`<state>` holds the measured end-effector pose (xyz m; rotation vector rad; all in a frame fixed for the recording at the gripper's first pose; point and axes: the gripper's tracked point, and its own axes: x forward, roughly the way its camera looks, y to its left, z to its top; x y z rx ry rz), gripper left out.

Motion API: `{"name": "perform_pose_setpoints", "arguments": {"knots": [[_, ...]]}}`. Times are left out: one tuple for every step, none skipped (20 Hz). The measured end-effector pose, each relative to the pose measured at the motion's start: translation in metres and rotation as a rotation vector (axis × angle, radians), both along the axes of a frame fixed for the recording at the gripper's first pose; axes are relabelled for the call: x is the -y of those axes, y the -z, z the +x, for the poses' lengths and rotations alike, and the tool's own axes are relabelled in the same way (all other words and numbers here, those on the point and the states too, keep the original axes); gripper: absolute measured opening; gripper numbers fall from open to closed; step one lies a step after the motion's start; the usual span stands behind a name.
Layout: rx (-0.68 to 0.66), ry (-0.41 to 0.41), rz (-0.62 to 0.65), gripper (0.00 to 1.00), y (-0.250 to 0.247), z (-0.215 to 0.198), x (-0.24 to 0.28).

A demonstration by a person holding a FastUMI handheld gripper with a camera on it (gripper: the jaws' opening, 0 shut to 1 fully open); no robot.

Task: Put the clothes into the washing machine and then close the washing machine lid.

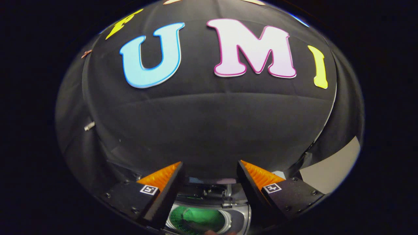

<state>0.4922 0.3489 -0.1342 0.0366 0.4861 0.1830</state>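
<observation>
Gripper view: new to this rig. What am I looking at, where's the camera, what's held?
There is no robot arm here. A person carries hand-held tongs, and the camera rides on them, looking forward along their two fingers. That is why the fingers show low in the round fisheye picture.

The fingers stand apart with nothing between them, so nothing is held.

Beyond them hangs the booth wall, a black cloth. Below and between the fingers you look down at the washing machine: a round greenish opening with a pale rim. Whether clothes lie inside I cannot tell, and the lid's position is not clear from here. A pale surface shows past the right finger.
</observation>
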Motion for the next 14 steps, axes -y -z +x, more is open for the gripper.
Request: {"name": "perform_pose_setpoints", "arguments": {"knots": [[0.006,-0.014,-0.016,0.99,0.000,-0.001,0.002],[0.006,-0.018,-0.021,0.99,0.001,-0.002,0.001],[0.009,-0.017,-0.013,0.99,0.001,-0.005,0.001],[0.012,-0.022,-0.007,0.99,0.001,-0.005,0.000],[0.018,-0.031,-0.005,0.99,0.000,-0.007,0.001],[0.025,-0.037,-0.002,0.99,0.000,-0.009,0.001],[0.033,-0.042,0.000,0.99,0.000,-0.012,0.002],[0.042,-0.047,-0.001,0.99,0.000,-0.015,0.002],[0.052,-0.051,-0.001,0.99,-0.001,-0.022,0.003],[0.061,-0.054,0.001,0.99,-0.001,-0.027,0.004],[0.073,-0.057,0.003,0.99,-0.002,-0.032,0.005],[0.084,-0.060,0.002,0.99,-0.002,-0.037,0.004],[0.093,-0.061,0.001,0.99,-0.003,-0.042,0.005],[0.099,-0.064,0.000,0.99,-0.002,-0.049,0.007]]}}
